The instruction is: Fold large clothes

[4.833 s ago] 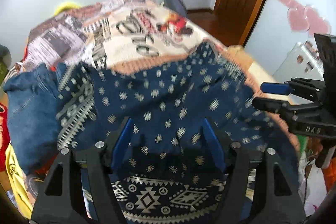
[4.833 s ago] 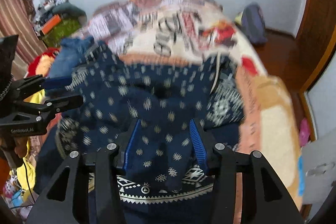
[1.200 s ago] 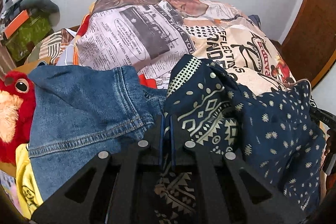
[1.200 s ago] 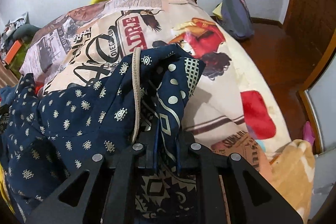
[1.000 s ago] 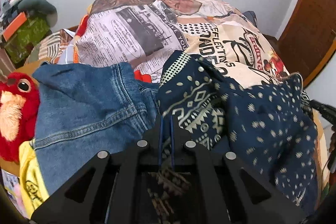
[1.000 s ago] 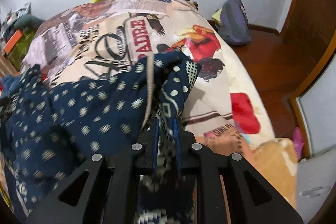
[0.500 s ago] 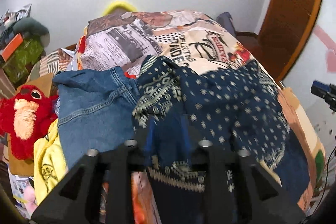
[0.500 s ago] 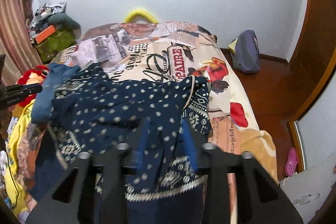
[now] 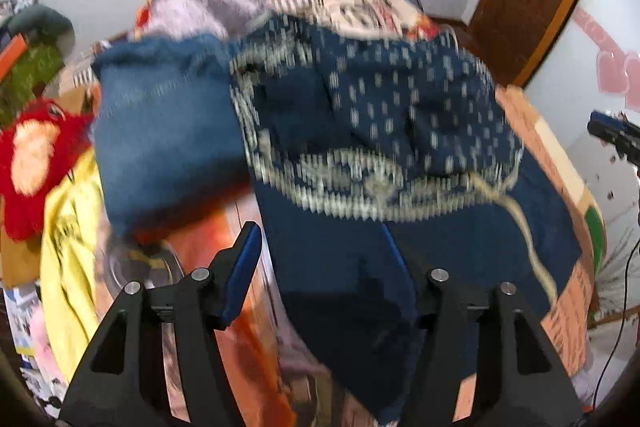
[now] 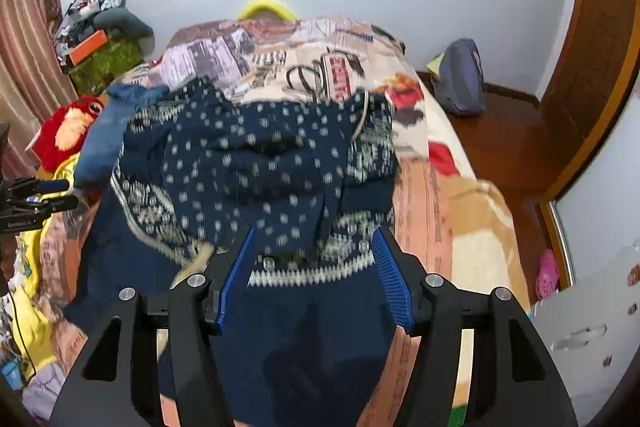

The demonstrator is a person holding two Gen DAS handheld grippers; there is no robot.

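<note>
With both jaws just spread and empty, the left claw [image 9: 320, 267] and right claw [image 10: 314, 277] hover (fold apparently laid) over the navy patterned garment [image 10: 272, 167], lying doubled on the bed [image 10: 420, 187]; beyond it, denim [image 9: 160, 123].

Print on bedspread [image 10: 344, 83] too blurred; nothing legible.
</note>
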